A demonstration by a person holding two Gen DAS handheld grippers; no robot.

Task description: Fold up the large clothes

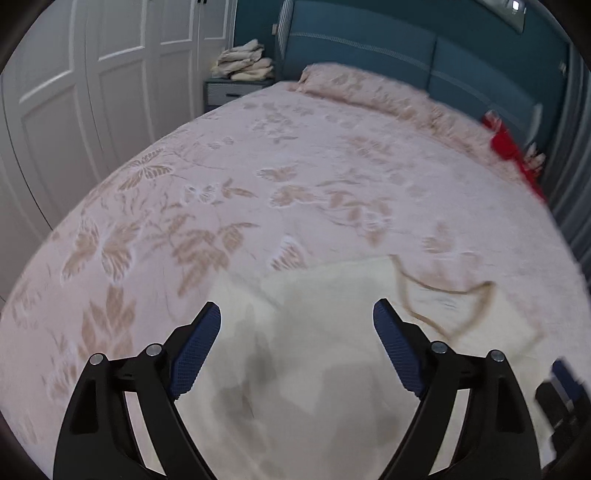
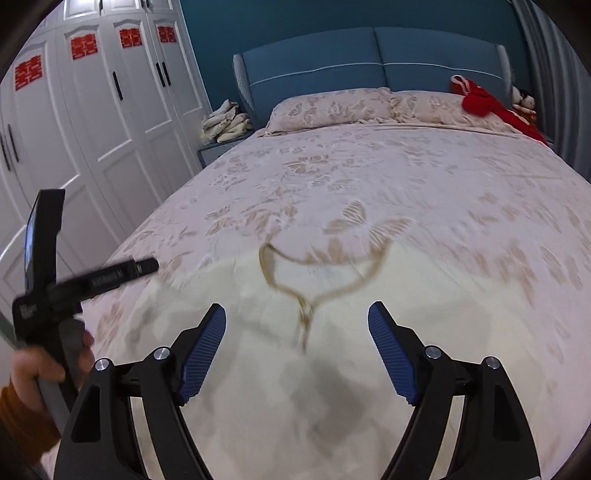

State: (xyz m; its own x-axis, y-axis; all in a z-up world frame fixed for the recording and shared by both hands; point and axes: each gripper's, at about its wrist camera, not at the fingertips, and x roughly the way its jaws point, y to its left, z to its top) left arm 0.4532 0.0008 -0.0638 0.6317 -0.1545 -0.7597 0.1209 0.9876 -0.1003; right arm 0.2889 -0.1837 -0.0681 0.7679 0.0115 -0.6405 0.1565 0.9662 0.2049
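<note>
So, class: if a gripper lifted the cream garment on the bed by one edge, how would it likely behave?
The cream garment would probably flop and drape, since it lies flat with soft creases on the bed. Its thin tan neck trim curls loosely, so that part may dangle or shift. It looks light for its spread, though thickness is hard to judge.

You are in a home bedroom. A wide bed (image 2: 369,177) under a pink leaf-patterned cover fills the middle, with two matching pillows (image 2: 328,107) at 12 o'clock against a padded blue headboard (image 2: 369,55) and a teal wall (image 2: 258,26). At 9 to 10 o'clock stands a white panelled wardrobe (image 2: 110,110) bearing red paper cutouts (image 2: 83,46). At 11 o'clock a nightstand (image 2: 218,147) carries stacked laundry (image 2: 225,122).
</note>
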